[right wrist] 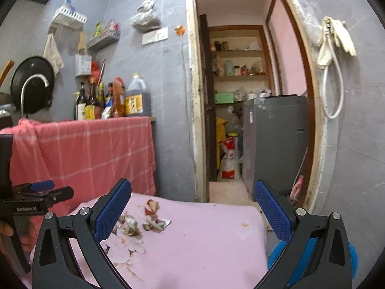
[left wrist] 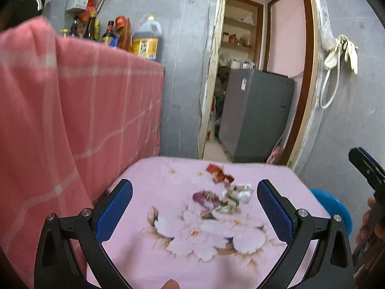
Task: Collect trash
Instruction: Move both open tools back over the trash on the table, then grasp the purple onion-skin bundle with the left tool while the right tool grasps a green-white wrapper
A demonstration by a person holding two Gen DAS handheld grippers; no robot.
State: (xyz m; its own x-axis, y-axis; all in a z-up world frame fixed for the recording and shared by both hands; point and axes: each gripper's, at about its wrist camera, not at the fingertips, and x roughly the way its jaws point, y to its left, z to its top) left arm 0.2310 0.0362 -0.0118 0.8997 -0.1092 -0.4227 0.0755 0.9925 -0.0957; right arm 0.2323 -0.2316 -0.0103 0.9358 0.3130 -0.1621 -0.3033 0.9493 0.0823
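On the pink cloth [left wrist: 149, 180], light crumpled wrappers [left wrist: 226, 192] lie ahead between the left gripper [left wrist: 195, 207]'s wide, empty jaws, easily pinched at a fold; the right gripper [right wrist: 192, 207] is equally agape, empty

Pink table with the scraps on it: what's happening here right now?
A person holds both grippers over the pink floral tablecloth. The left gripper and right gripper are both open and empty. The trash pile of crumpled wrappers lies untouched ahead of them, so collecting has not started.
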